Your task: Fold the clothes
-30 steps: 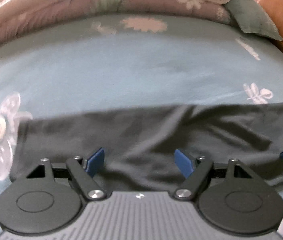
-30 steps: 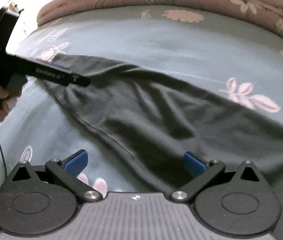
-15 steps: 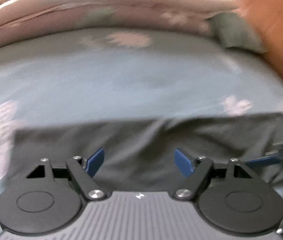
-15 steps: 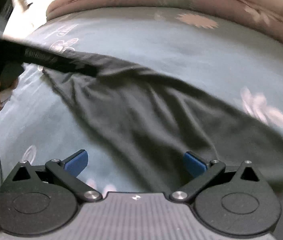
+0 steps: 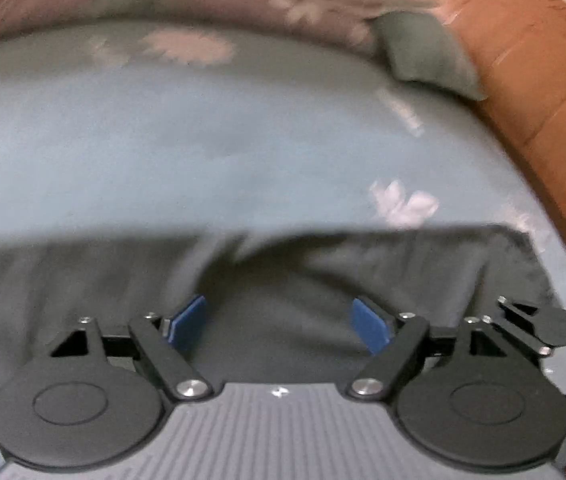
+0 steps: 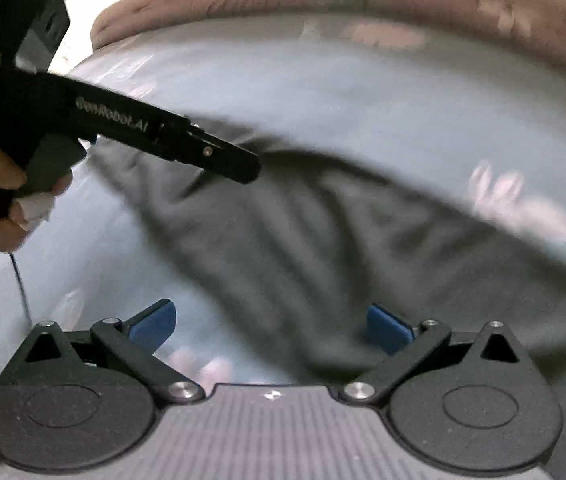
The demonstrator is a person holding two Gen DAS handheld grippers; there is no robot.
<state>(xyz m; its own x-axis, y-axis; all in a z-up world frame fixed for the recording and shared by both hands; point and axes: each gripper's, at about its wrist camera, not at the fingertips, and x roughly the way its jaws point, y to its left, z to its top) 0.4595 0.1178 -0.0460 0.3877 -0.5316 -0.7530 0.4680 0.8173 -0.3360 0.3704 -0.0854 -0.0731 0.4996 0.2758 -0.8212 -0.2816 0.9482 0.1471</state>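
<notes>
Both grippers, left (image 5: 281, 326) and right (image 6: 271, 330), were held wide open over the dark garment (image 5: 283, 280) on the bed (image 5: 203, 152), nothing gripped; the left had been swung toward 3 o'clock since

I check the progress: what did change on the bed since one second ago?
The left tongs swung right along the dark garment and rose a little. Nothing was gripped or released: both stay open, the right tongs hardly moved, and the garment lies spread as before.
</notes>
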